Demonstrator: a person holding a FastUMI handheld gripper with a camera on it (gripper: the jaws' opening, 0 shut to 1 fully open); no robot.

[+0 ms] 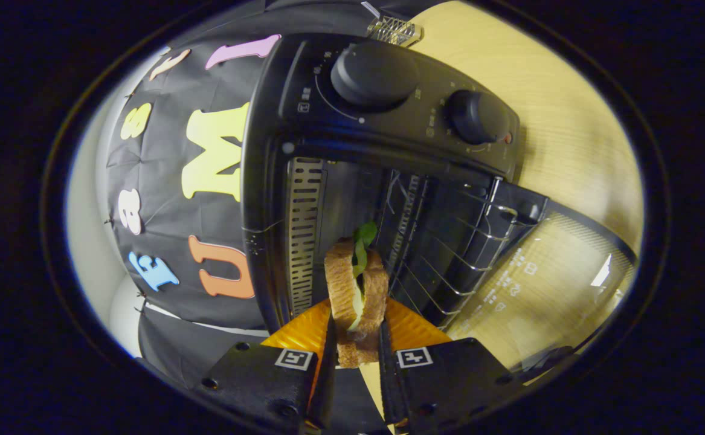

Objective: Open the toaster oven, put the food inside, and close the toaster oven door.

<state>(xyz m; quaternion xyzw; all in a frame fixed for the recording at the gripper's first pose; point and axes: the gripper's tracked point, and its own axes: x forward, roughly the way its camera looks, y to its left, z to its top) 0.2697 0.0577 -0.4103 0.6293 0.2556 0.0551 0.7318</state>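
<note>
My gripper (357, 344) is shut on a sandwich (356, 296) of toasted bread with a green leaf and pale filling, both fingers pressing its sides. The view is rolled sideways. The sandwich's tip pokes into the mouth of the black toaster oven (388, 139), just ahead of the fingers. The oven's glass door (545, 284) hangs fully open. Its wire rack (449, 241) runs beside the sandwich inside the dark cavity. Two round knobs (373, 75) sit on the control panel beyond the opening.
The oven stands on a light wooden table (569, 121). Orange parts of the gripper (304, 329) flank the sandwich's base. The booth's black cloth wall (165, 181) lies behind the oven, with a white wall past it.
</note>
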